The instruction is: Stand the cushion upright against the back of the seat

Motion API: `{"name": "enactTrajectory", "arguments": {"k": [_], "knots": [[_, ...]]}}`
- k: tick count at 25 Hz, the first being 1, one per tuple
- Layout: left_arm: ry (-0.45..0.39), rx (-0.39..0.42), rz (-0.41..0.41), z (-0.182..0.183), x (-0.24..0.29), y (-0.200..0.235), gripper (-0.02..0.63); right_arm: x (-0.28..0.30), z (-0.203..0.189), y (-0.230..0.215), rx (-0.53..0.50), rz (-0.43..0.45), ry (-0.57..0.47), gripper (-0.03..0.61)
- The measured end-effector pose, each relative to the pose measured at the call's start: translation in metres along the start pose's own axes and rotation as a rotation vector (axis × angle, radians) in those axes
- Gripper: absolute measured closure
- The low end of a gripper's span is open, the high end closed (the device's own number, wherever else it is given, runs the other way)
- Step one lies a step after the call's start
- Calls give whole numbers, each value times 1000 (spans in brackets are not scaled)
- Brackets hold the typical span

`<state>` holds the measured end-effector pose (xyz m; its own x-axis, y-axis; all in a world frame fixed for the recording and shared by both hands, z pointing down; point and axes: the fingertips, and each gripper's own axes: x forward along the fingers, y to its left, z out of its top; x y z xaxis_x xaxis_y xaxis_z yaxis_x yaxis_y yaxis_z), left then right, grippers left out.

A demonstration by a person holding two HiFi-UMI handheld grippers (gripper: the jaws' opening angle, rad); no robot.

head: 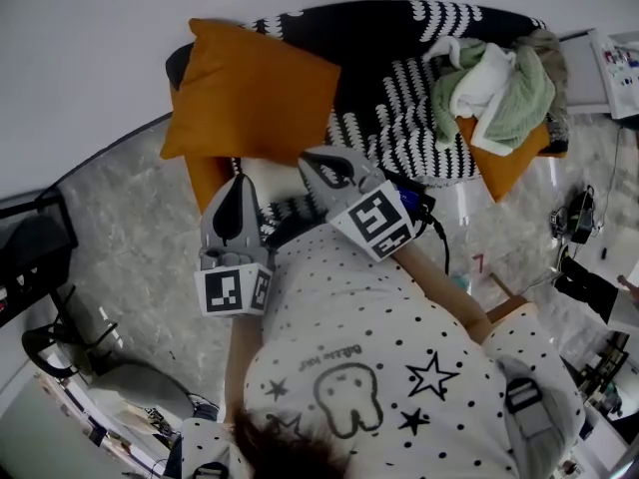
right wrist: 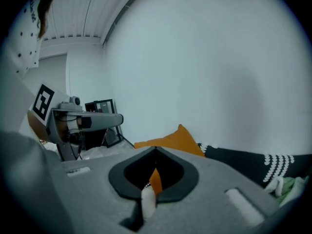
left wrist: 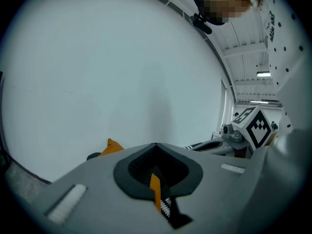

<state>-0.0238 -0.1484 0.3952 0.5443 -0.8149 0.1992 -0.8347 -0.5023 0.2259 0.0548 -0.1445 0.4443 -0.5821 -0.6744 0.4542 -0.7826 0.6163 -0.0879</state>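
The orange cushion (head: 250,93) stands tilted against the back of the black-and-white knitted seat (head: 384,88), at its left end. My left gripper (head: 238,186) sits just below the cushion's lower edge, jaws shut with nothing between them. My right gripper (head: 308,160) is beside it near the cushion's lower right corner, also shut and empty. In the left gripper view only the cushion's tip (left wrist: 111,147) shows past my left gripper (left wrist: 156,150). In the right gripper view the cushion (right wrist: 173,141) lies beyond my right gripper (right wrist: 156,152), with the seat (right wrist: 243,157) to its right.
A heap of green and white clothes (head: 494,83) lies on the seat's right end over a second orange cushion (head: 511,166). Grey marbled floor (head: 130,247) surrounds the seat. A black stand (head: 35,257) is at the left, and clutter and cables (head: 579,218) at the right.
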Motion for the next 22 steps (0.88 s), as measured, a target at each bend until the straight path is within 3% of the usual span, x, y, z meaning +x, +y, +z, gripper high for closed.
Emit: {"name": "enactTrajectory", "arguments": {"k": [22], "knots": [[-7, -5, -15, -1, -2, -1, 611, -4, -5, -4, 27, -37, 2, 578]]}}
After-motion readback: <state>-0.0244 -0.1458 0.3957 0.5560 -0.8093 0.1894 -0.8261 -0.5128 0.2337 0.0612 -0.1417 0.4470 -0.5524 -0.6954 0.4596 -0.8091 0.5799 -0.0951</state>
